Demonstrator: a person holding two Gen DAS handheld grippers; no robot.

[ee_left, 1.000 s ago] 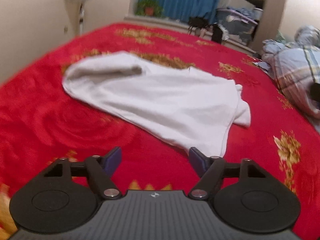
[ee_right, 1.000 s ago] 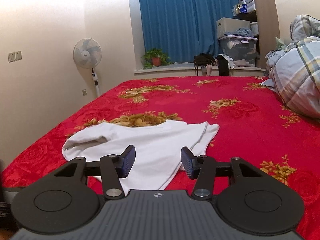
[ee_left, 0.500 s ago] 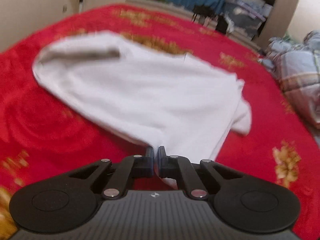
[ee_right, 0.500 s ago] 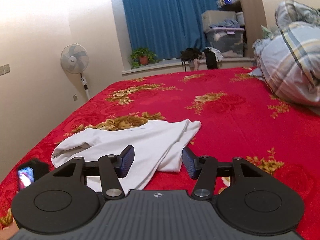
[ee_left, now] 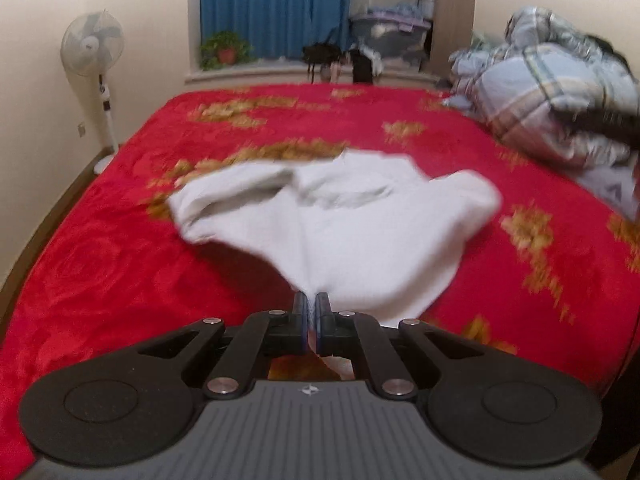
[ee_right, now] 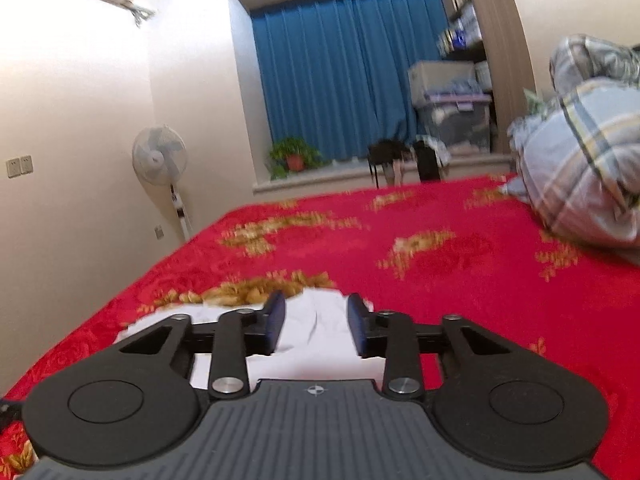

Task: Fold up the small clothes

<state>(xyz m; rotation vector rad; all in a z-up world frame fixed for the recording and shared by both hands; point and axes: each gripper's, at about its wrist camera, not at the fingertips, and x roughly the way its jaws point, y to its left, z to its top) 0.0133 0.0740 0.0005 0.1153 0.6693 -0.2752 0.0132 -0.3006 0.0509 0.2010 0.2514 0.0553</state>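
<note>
A small white garment [ee_left: 344, 216] lies bunched on the red flowered bedspread [ee_left: 100, 264]. My left gripper [ee_left: 311, 307] is shut on its near edge and holds that edge lifted, so the cloth fans away from the jaws. In the right wrist view the same garment [ee_right: 316, 320] lies low and close. My right gripper [ee_right: 316, 312] is open, its blue-padded fingers [ee_right: 275, 312] standing on either side of the cloth without gripping it.
A plaid grey-blue quilt [ee_left: 552, 108] is heaped at the bed's right side, also in the right wrist view [ee_right: 588, 168]. A standing fan [ee_left: 94, 48] is by the left wall. A window ledge with a potted plant [ee_right: 294, 156] and storage boxes [ee_right: 452, 108] lies beyond the bed.
My left gripper closed on the garment's near edge and has pulled it up and back, bunching the cloth. My right gripper stayed open and moved down over the garment.
</note>
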